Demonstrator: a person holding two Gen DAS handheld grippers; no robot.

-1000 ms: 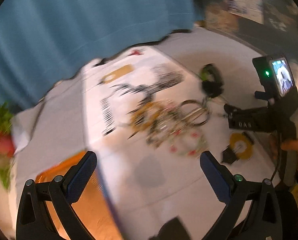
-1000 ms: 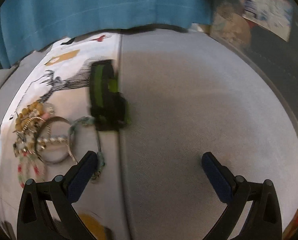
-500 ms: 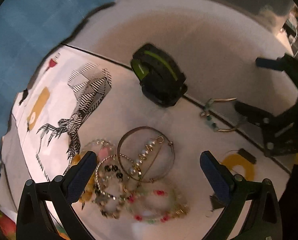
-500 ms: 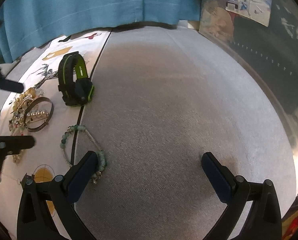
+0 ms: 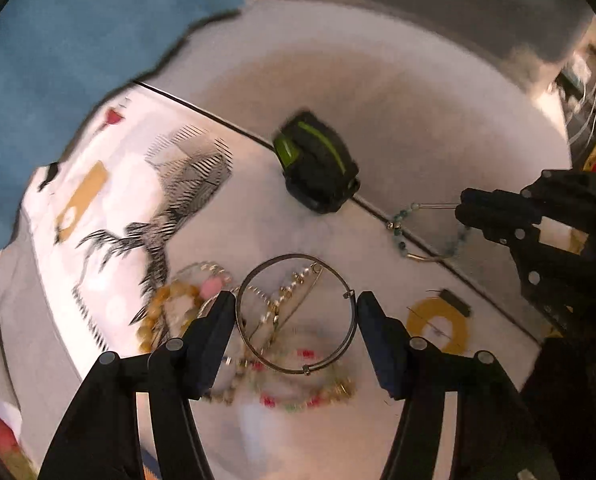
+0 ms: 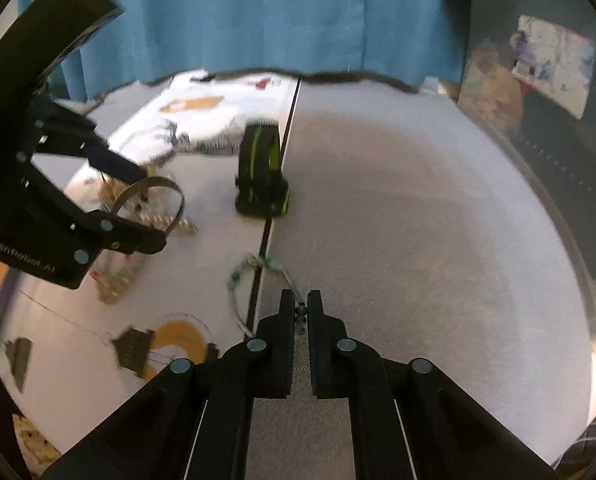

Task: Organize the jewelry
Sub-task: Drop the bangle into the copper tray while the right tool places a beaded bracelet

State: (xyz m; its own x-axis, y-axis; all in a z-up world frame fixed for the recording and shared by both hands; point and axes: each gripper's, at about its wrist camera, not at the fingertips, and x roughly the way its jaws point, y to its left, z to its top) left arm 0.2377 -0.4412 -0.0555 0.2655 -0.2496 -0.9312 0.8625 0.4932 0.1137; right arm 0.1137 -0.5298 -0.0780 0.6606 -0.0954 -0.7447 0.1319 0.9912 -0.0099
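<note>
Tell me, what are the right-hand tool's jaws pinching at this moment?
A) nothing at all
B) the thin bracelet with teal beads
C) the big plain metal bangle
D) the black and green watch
B: the right gripper has its jaws nearly closed on the beaded bracelet, a bead showing between them.

Light was soft and even, with a pale glare washing the desk (image 5: 397,92) centre. Both fisheye views bent hard at their dark rims. Motion blur smeared the beads (image 5: 298,396) and curtain (image 5: 78,40); the bangle (image 5: 296,314) stayed sharper.
</note>
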